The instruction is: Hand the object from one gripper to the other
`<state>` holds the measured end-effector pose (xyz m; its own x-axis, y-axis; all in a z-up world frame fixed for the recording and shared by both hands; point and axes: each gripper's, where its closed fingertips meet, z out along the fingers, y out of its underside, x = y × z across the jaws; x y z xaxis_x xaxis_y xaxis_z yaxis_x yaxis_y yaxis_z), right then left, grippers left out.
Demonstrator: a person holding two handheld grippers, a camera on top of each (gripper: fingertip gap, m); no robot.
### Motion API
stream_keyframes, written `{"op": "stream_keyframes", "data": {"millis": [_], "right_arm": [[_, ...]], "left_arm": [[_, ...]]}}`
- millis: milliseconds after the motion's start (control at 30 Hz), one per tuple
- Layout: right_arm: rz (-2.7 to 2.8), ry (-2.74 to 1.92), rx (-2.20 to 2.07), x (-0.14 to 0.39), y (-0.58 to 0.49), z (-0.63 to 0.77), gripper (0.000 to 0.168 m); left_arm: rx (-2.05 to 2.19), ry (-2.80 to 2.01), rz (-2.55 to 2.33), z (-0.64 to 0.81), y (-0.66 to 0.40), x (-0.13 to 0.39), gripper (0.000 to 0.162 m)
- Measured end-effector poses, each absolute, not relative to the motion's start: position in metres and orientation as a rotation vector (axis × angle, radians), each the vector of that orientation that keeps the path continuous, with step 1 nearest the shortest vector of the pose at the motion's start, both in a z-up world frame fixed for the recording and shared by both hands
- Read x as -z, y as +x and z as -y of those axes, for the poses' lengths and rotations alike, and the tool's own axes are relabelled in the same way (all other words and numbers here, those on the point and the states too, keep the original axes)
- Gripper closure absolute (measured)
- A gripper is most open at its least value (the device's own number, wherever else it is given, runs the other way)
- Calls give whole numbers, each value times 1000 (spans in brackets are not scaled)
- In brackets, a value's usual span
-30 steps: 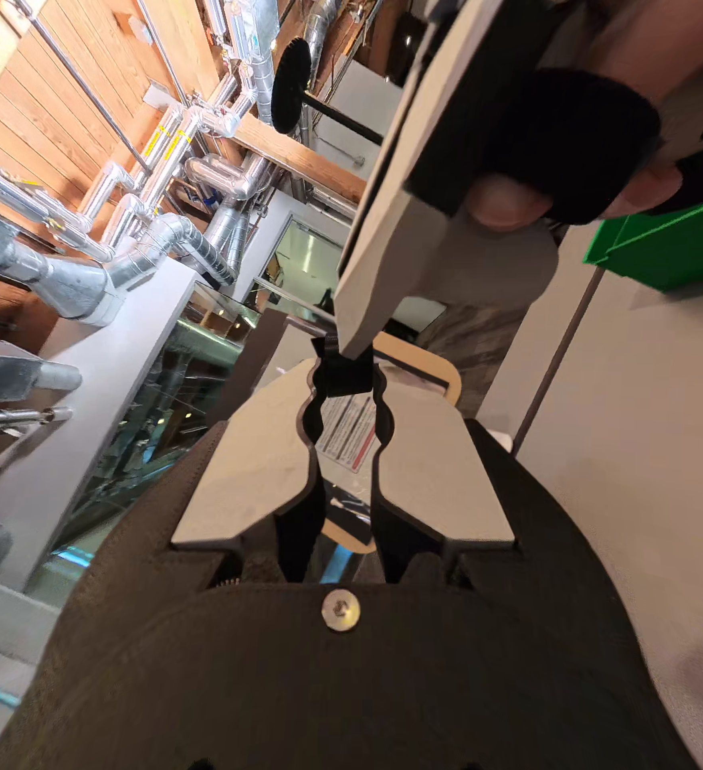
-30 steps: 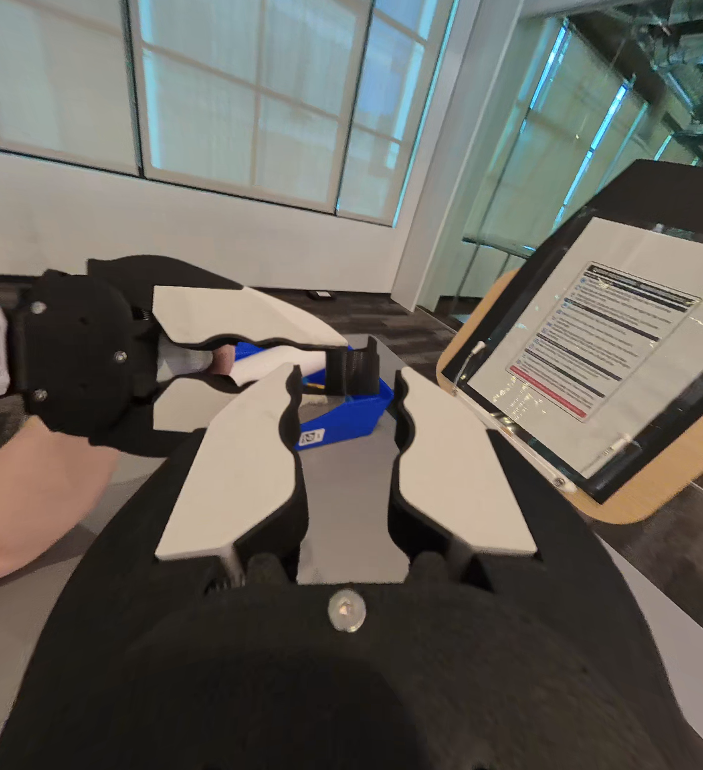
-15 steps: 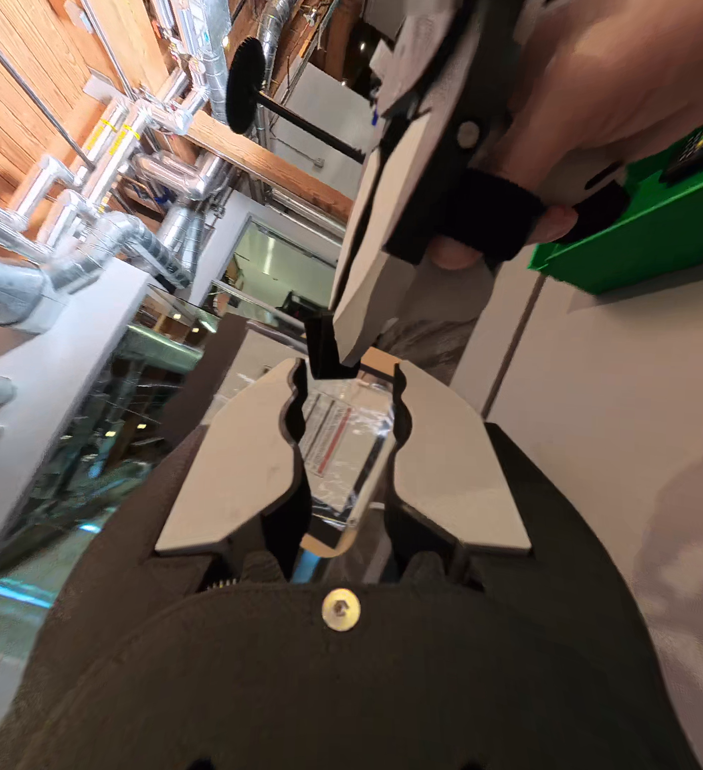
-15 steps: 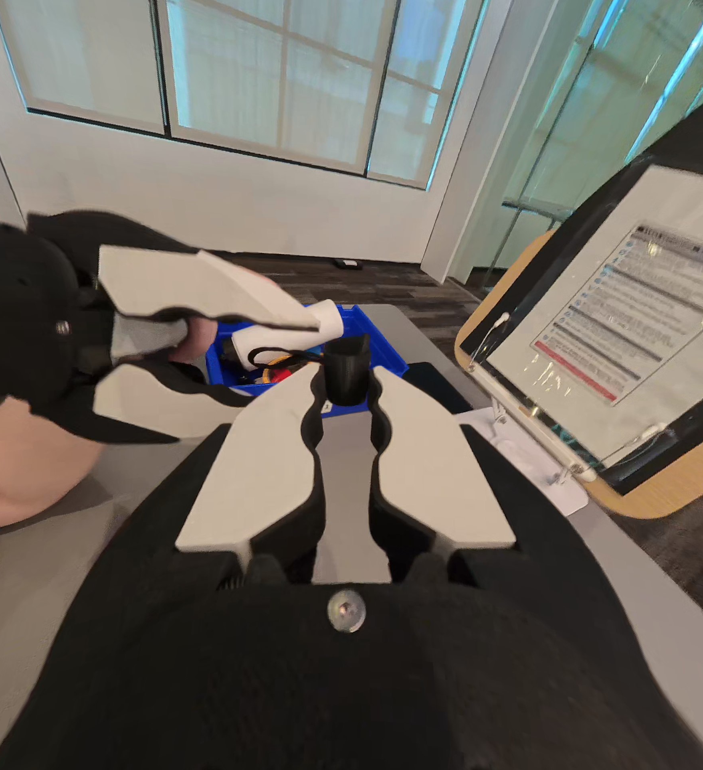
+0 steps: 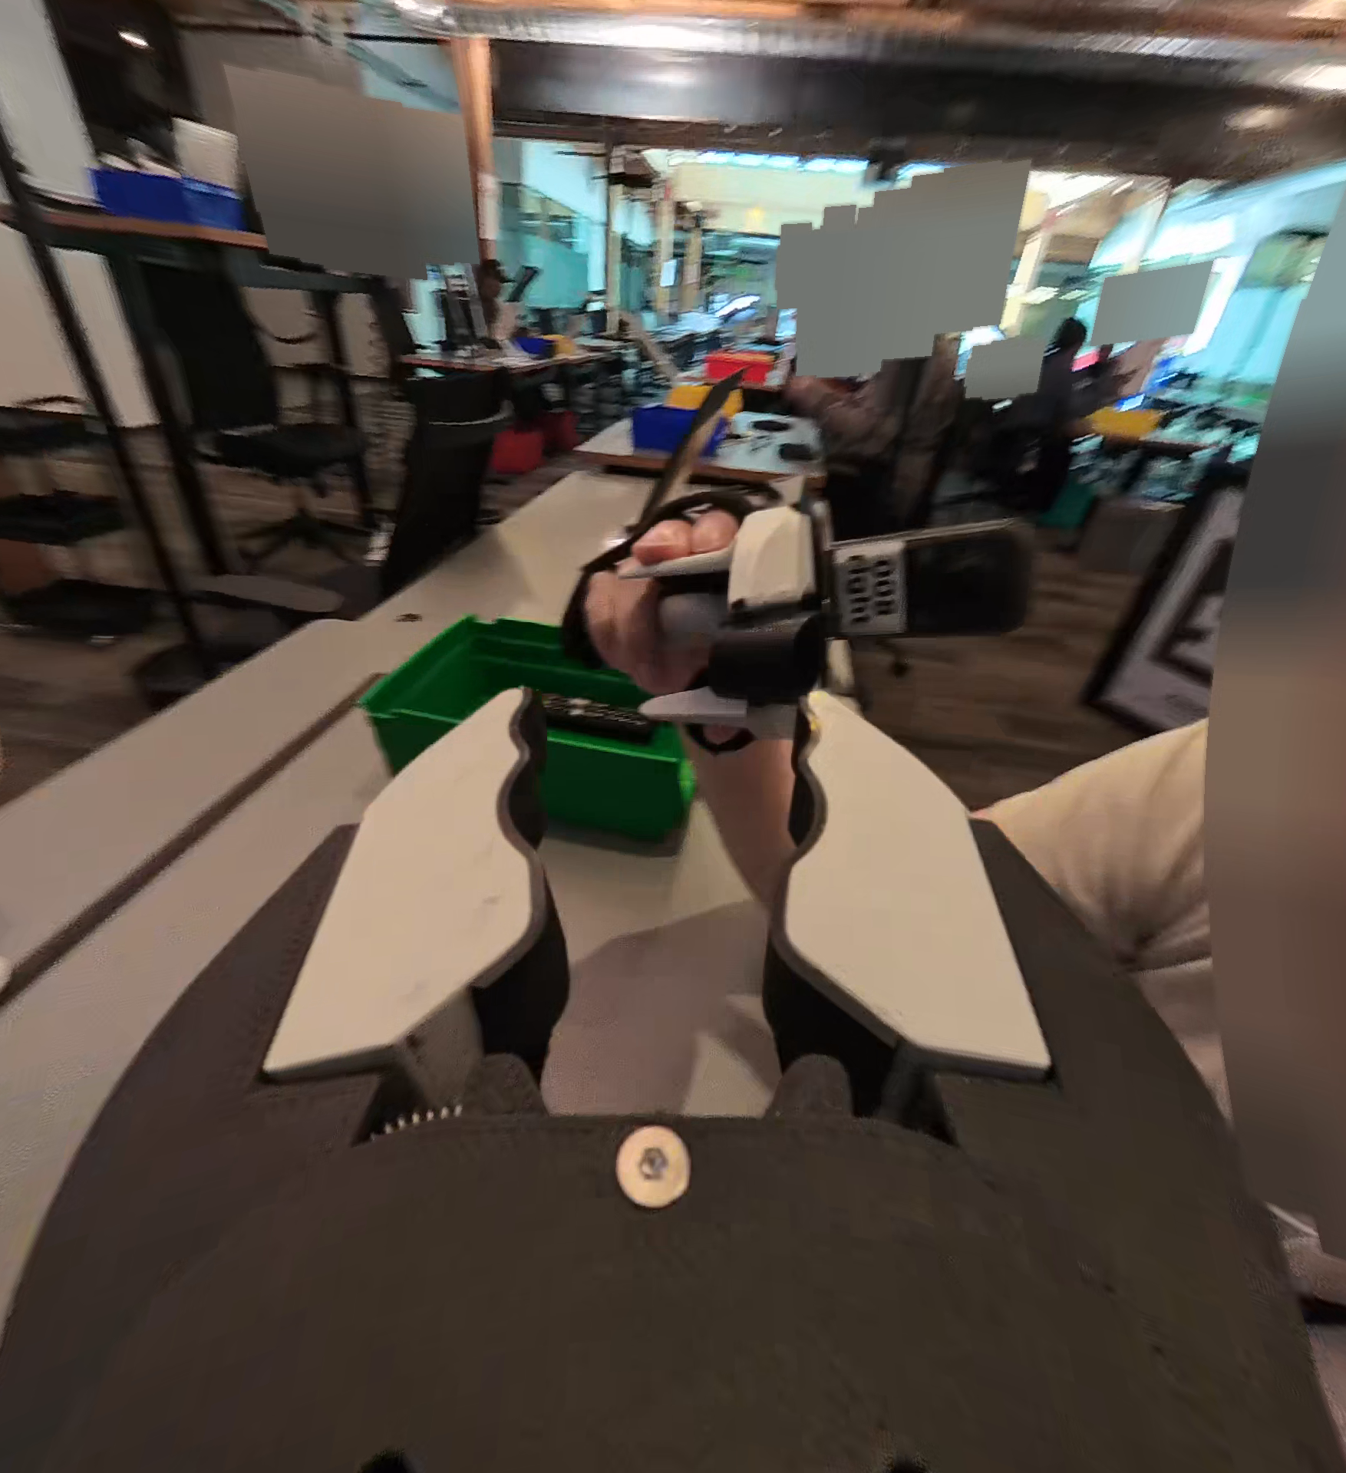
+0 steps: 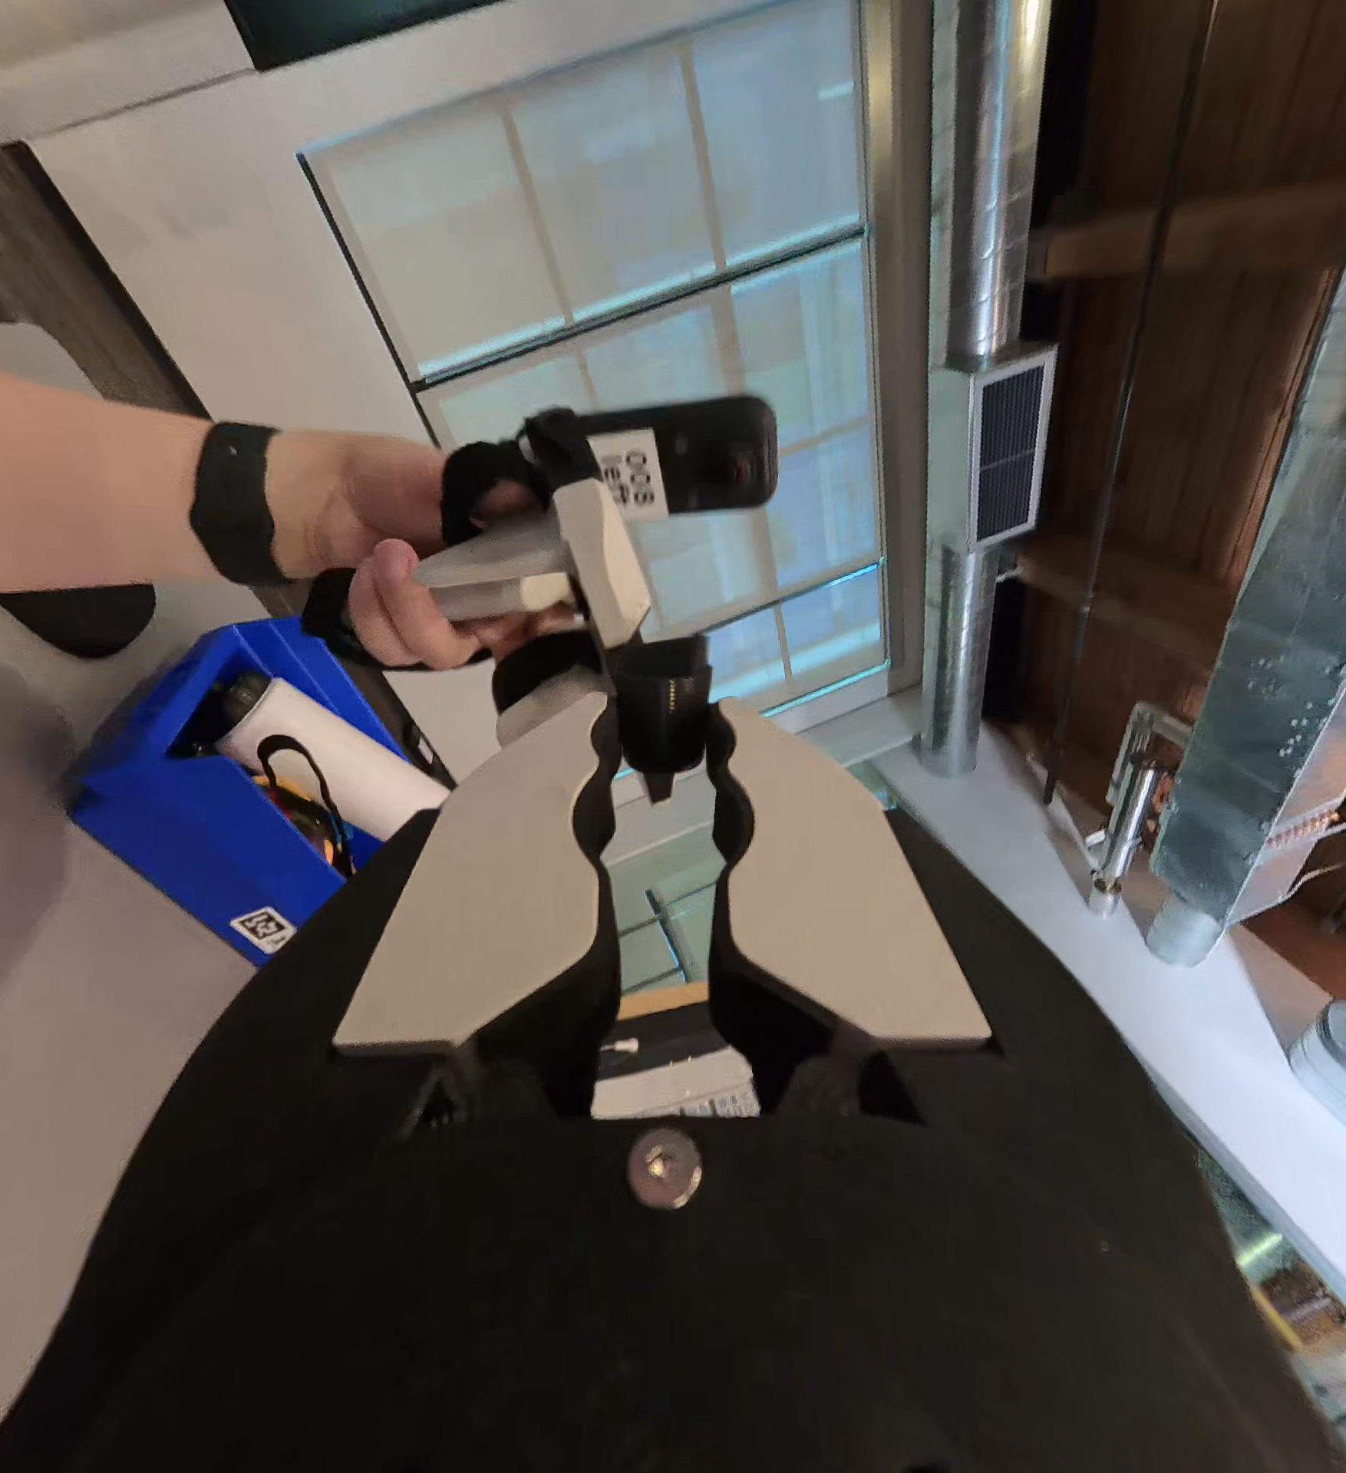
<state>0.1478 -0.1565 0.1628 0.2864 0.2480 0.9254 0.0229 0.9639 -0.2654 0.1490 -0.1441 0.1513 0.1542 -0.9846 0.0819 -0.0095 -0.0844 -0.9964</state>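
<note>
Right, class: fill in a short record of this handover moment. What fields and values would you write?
left gripper: open, nothing between its fingers
right gripper: shut on the black cylinder
black cylinder: held at the fingertips, off the table
green bin: on the grey table, dark flat item inside
blue bin: holds a white bottle
handover: object in the right gripper only

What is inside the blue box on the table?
The blue box holds a white tube-shaped thing with a black end, a black cord looped over it, and bits of yellow and red. The right gripper hides the rest.
</note>
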Motion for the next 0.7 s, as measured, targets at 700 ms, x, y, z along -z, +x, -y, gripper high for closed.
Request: {"op": "stream_keyframes", "data": {"millis": [700], "right_arm": [[1164,-909,-762,-173,152,110,127]], "left_arm": [[161,-960,-896,98,120,-181,142]]}}
